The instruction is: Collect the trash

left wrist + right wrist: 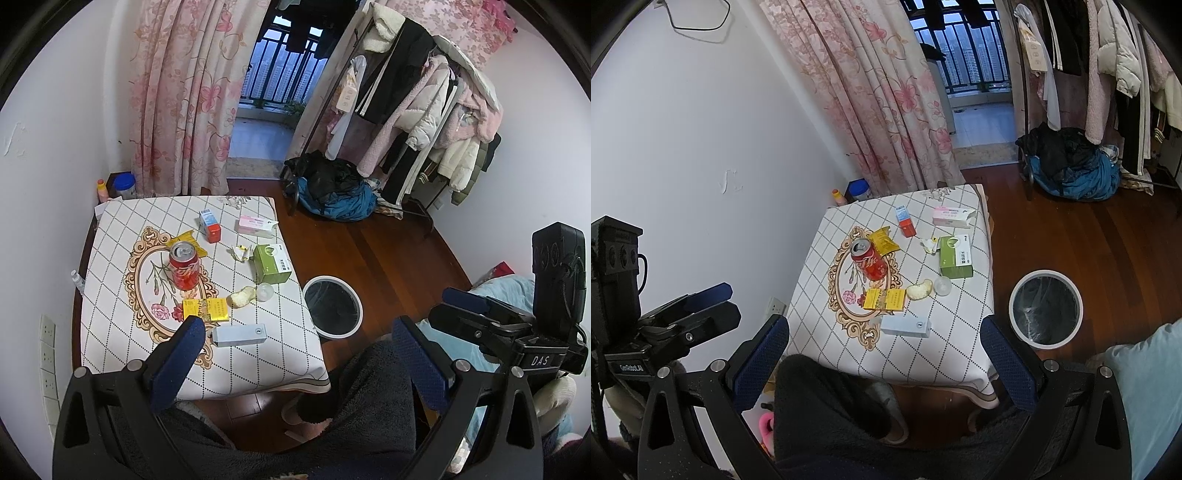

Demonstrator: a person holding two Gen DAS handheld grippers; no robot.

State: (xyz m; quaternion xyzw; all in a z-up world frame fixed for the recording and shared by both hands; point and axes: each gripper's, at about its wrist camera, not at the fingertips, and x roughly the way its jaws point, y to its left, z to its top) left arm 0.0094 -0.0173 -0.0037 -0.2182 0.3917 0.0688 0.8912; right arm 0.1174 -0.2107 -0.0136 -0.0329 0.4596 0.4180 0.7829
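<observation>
**A:** What is closest to you?

**B:** Your two grippers. Your left gripper (297, 350) is wide open and holds nothing. Your right gripper (884, 350) is wide open too, with nothing in it. Both hang above your lap in the dark fuzzy clothes (831, 406), just short of the table's near edge.

**A:** And past them?

**B:** The little table (953, 354) with the checked cloth. The trash is on it. Nearest you lies a pale blue box (905, 327). Just behind it is a yellow box (884, 298), and beside that a bit of peel (921, 290) and a small clear cup (942, 285).

**A:** Keep going.

**B:** The red can (870, 263) stands in the middle, upright and opened, with a yellow wrapper (883, 240) just behind it. To the right are the green box (956, 256) and a crumpled paper (930, 244). At the far end are a red and blue box (905, 220) and a pink box (951, 216).

**A:** Where is the bin?

**B:** The white bin (1046, 309) stands on the wood floor, just right of the table. It has a dark bag inside.
</observation>
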